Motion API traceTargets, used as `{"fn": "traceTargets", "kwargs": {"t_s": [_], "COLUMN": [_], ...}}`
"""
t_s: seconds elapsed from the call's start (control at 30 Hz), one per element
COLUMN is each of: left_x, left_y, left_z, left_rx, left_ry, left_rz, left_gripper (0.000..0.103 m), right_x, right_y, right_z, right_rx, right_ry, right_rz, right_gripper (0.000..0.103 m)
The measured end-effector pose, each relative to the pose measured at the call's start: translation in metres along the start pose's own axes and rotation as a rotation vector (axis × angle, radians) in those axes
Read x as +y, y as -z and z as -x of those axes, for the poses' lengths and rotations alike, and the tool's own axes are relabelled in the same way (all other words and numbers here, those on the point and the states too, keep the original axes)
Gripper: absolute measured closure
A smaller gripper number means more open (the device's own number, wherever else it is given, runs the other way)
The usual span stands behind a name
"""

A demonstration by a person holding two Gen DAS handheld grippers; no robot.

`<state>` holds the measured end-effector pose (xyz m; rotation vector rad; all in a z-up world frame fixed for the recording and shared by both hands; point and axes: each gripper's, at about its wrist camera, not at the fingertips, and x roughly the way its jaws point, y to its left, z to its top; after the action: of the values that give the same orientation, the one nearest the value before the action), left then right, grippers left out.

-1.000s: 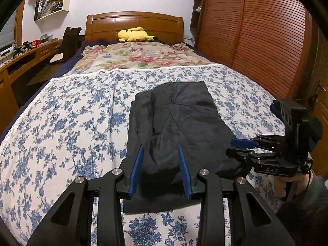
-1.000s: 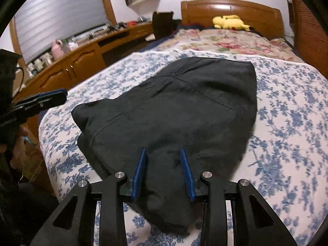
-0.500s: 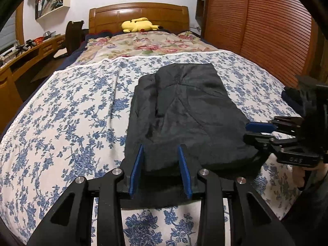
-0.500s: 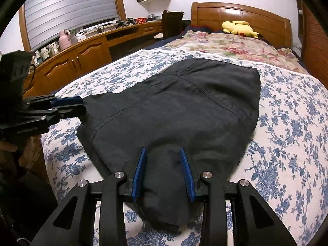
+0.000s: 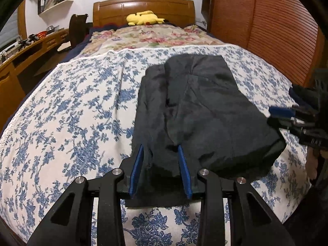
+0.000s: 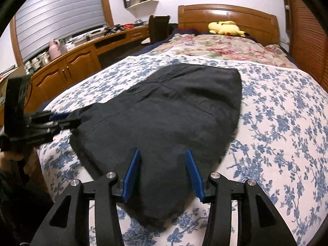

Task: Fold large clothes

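A dark folded garment (image 5: pixel 205 106) lies lengthwise on the blue-flowered bedspread (image 5: pixel 61 112), with its near end toward me. My left gripper (image 5: pixel 161 151) is shut on the garment's near left corner, with cloth bunched between its blue pads. Seen from the right wrist, the left gripper (image 6: pixel 61 119) pinches that corner low over the bed edge. My right gripper (image 6: pixel 162 153) stands over the garment's (image 6: pixel 174 106) near right end. Its jaws are opening and the cloth lies loose between the pads. In the left wrist view the right gripper (image 5: pixel 280 114) is blurred at the garment's right edge.
A yellow plush toy (image 5: pixel 143 18) rests by the wooden headboard (image 5: pixel 143 4), behind a flowered quilt (image 5: pixel 147 37). A wooden desk with cabinets (image 6: pixel 67 65) and a dark chair (image 6: pixel 158 27) run along the left side. A slatted wooden wardrobe (image 5: pixel 276 30) stands at the right.
The right gripper's jaws have spread wider around the cloth. The left gripper has sunk toward the bed with its corner, and the garment lies flatter.
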<state>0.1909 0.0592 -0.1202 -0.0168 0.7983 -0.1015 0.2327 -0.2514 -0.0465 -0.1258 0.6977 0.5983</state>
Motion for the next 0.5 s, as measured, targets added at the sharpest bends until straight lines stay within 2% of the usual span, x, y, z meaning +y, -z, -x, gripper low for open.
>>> {"fn": "traceTargets", "kwargs": {"t_s": [0.17,0.3,0.4,0.5], "left_x": [-0.005,-0.005,-0.006,-0.004], "left_y": [0.002,0.002,0.001,-0.002], "left_z": [0.001,0.002,0.007,0.022], "left_rx": [-0.007,-0.009,-0.035,-0.087], "left_ry": [-0.009,0.007,0.012,0.011], "left_rz": [-0.029,-0.032,-0.031,-0.019], "left_gripper": [0.068,0.089,0.095,0.097], "right_x": [-0.003,0.000,0.002,0.001], "right_y": [0.000,0.001,0.002,0.000], "right_z": [0.002,0.003,0.004,0.006], "right_rx": [0.002,0.000,-0.001,-0.001], "right_ry": [0.030,0.032,0.030,0.020], "right_rz": [-0.015,-0.015,-0.012,-0.014], "right_gripper": [0.052,0.052,0.052,0.052]}}
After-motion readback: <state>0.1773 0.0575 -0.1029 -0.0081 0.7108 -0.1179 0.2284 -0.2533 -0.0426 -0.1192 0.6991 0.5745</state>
